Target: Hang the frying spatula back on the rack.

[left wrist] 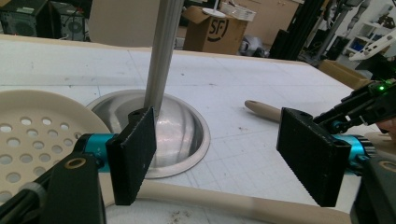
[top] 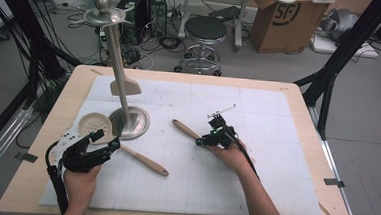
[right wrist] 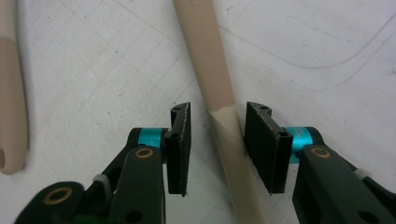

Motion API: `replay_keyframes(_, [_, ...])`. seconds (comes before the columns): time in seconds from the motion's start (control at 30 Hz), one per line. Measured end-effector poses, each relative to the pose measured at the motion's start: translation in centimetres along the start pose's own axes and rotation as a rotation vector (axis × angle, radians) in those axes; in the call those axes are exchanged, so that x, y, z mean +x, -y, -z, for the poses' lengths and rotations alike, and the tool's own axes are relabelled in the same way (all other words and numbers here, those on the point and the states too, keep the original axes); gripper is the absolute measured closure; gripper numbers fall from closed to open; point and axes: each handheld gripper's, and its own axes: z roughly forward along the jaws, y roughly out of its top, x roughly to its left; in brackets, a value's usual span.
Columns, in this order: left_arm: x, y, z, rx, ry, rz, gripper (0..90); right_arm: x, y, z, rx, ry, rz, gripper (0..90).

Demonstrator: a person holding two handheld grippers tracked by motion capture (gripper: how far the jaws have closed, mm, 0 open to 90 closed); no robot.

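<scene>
A cream perforated skimmer [top: 94,124] lies by the stand's base, and its wooden handle [top: 147,161] runs toward the table's front. My left gripper [top: 105,138] hovers open over that handle near the head. In the left gripper view the jaws [left wrist: 217,154] stand wide apart with the handle [left wrist: 233,201] crossing below them. A second utensil's tan handle [top: 184,129] lies mid-table. My right gripper [top: 202,140] straddles it. In the right gripper view the handle [right wrist: 219,88] runs between the jaws [right wrist: 217,140], close against the right pad, with a gap at the left pad.
A metal stand with a round base [top: 136,124] and a tall pole [top: 115,58] rises at the left; a cream spatula [top: 125,87] hangs on it. A white mat [top: 255,166] covers the wooden table. A stool [top: 204,30] and a cardboard box [top: 284,18] stand beyond.
</scene>
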Motion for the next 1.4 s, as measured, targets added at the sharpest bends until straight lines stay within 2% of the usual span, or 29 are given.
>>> replay_keyframes(0.07, [0.0, 0.0, 0.0, 0.001, 0.000, 0.001, 28.9, 0.2, 0.4, -0.1, -0.032, 0.017, 0.008, 63.8])
replay_keyframes(0.2, [0.0, 0.0, 0.0, 0.004, -0.002, -0.004, 28.9, 0.0, 1.8, -0.1, -0.133, 0.021, 0.042, 66.7])
replay_keyframes(0.27, [-0.1, 0.0, 0.0, 0.003, -0.002, -0.005, 28.9, -0.1, 2.4, -0.1, -0.168, 0.009, 0.038, 65.8])
replay_keyframes(0.37, [-0.1, 0.0, -0.1, 0.007, -0.002, -0.004, 29.0, 0.4, 2.3, -0.2, -0.160, 0.054, 0.086, 68.9])
replay_keyframes(0.53, [0.0, 0.1, -0.1, 0.008, -0.006, -0.005, 29.0, 0.3, 2.2, -0.1, -0.159, 0.058, 0.084, 71.4])
replay_keyframes(0.67, [0.1, 0.1, 0.0, 0.007, -0.005, -0.002, 28.9, 0.4, 2.0, 0.1, -0.174, 0.062, 0.048, 73.7])
replay_keyframes(0.73, [0.1, 0.1, 0.0, 0.004, -0.006, 0.003, 28.9, 0.5, 1.9, 0.3, -0.202, 0.038, 0.018, 76.6])
replay_keyframes(0.8, [0.2, 0.1, 0.1, 0.002, -0.008, 0.003, 28.9, 0.4, 1.8, 0.5, -0.245, -0.016, -0.057, 76.7])
replay_keyframes(0.9, [0.2, 0.1, 0.2, 0.000, -0.008, 0.001, 29.0, 1.0, 1.6, 0.9, -0.275, 0.014, -0.037, 76.7])
replay_keyframes(1.03, [0.2, 0.1, 0.2, 0.000, -0.005, 0.004, 29.0, 1.4, 1.3, 1.6, -0.338, -0.018, -0.049, 76.7])
replay_keyframes(1.13, [0.1, 0.0, 0.1, -0.001, -0.005, 0.002, 29.0, 2.1, 0.6, 2.2, -0.381, -0.038, -0.034, 76.7])
replay_keyframes(1.27, [0.1, 0.0, 0.1, 0.003, -0.005, 0.000, 29.0, 3.5, -0.8, 3.0, -0.457, -0.105, -0.007, 76.6])
replay_keyframes(1.33, [0.2, 0.1, 0.1, 0.002, -0.004, 0.003, 28.9, 4.3, -1.7, 3.3, -0.490, -0.165, 0.003, 76.7])
replay_keyframes(1.4, [0.2, 0.1, 0.2, 0.001, -0.007, 0.003, 29.0, 4.9, -2.3, 3.4, -0.513, -0.205, 0.002, 76.7])
